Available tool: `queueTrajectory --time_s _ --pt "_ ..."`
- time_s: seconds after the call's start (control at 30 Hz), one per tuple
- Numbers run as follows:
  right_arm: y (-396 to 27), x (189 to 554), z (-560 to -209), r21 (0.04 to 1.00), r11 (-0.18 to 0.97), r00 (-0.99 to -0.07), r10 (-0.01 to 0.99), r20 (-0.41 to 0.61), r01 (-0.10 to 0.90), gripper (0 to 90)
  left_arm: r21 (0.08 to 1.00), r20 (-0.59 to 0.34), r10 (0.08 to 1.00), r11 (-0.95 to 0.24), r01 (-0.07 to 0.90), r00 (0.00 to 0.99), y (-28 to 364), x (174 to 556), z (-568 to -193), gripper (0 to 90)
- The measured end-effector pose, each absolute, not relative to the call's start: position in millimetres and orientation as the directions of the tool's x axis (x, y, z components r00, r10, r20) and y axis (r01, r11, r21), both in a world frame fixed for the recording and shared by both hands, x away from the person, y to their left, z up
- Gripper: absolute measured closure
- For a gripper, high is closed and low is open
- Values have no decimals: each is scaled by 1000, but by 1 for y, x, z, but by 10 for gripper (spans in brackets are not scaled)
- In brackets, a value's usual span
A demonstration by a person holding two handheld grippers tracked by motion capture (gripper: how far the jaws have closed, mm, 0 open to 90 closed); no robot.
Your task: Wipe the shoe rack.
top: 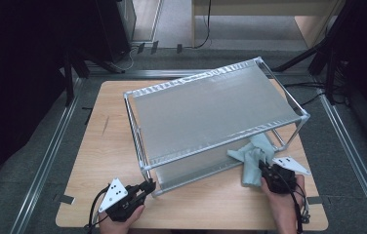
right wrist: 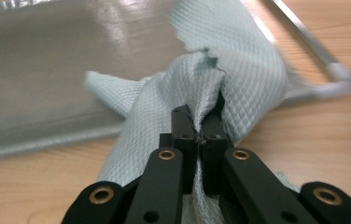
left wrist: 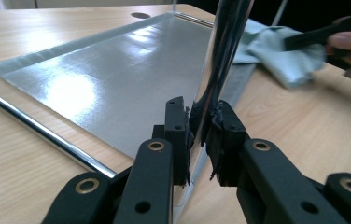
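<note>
The metal rack (top: 211,105) is the biggest thing on my counter (top: 108,146), a two-tier frame of shiny tubes with grey sheet shelves, and everything else I place by it. Its lower shelf (left wrist: 108,79) lies close above the wood, glossy and throwing back the ceiling light.

My left hand (top: 120,217) comes in low at the rack's near left corner, forearm cut off by the counter's edge. The left claw (top: 147,186) lies nearly level and points at the corner post (left wrist: 220,56); in the left gripper view its two black pads are clamped on that chrome post just above the foot, one on each side. The post's top runs out of that view.

My right hand (top: 284,200) sits at the rack's near right corner, wrist bent slightly inward, fingers wrapped round the handle. The right claw (top: 265,171) points toward the lower shelf and is pinching the cloth (top: 252,156), its jaws pressed together with a fold of fabric between them. From above, my own claw hides where the pads meet the cloth; the right gripper view shows it plainly, though the rack's tubes beyond are blurred there.

The cloth is pale blue-green with a fine diamond weave, crumpled and bunched. It lies at the rack's near right corner, part under the upper shelf on the lower one, part spilling onto the counter toward my right hand.
</note>
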State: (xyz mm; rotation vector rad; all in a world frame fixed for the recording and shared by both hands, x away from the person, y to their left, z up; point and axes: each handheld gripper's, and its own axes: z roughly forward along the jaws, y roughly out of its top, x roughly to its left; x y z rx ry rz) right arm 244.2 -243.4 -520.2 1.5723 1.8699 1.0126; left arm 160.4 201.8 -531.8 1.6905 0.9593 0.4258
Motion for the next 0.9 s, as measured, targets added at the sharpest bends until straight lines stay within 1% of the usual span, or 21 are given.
queueTrajectory --time_s 0.17,0.23,0.27,0.3,0.37,0.4,0.43,0.5,0.57,0.67,0.7,0.73,0.77,0.83,0.87,0.9 --pt "-260 223 -513 786 48 -165 984 69 616 881 918 -193 787 -66 391 586 207 172 -531 789" --pt "-266 218 -515 772 36 -160 983 85 634 872 917 -194 793 -62 394 577 209 175 -531 788" --pt "-270 217 -515 760 30 -182 976 116 649 830 917 -197 795 -58 395 573 210 177 -531 788" --pt "-273 216 -516 748 30 -206 968 143 663 707 916 -198 797 -56 396 571 210 178 -531 787" --pt "-277 216 -515 749 31 -225 961 160 662 538 916 -205 798 -47 398 566 212 181 -532 786" --pt "-280 217 -511 768 14 -220 961 166 640 486 916 -207 798 -45 398 566 212 181 -532 785" --pt "-283 218 -506 786 -9 -205 964 172 618 479 917 -204 799 -47 397 565 213 182 -532 785" --pt "-289 228 -496 819 -41 -187 966 179 572 484 916 -205 801 -45 398 562 213 182 -532 785" --pt "-295 243 -489 836 -52 -161 973 166 546 489 917 -202 803 -47 397 560 213 182 -532 786" --pt "-304 272 -483 836 -77 -90 985 150 544 514 917 -203 804 -44 396 559 213 182 -532 786" --pt "-306 280 -482 837 -78 -75 987 141 542 540 917 -202 805 -45 396 558 213 182 -532 786" --pt "-306 280 -482 837 -78 -75 987 141 542 540 917 -202 805 -45 396 558 213 182 -532 786" --pt "-311 300 -483 839 -93 -25 992 126 536 606 918 -199 810 -43 395 552 215 182 -532 787" --pt "-313 310 -485 846 -95 -29 991 129 525 670 917 -203 815 -36 397 543 218 182 -532 786" --pt "-312 314 -486 848 -91 -20 993 119 522 714 917 -205 816 -33 398 540 220 183 -532 786" --pt "-311 318 -488 853 -83 -38 992 120 515 765 916 -203 816 -36 399 540 222 183 -532 785"
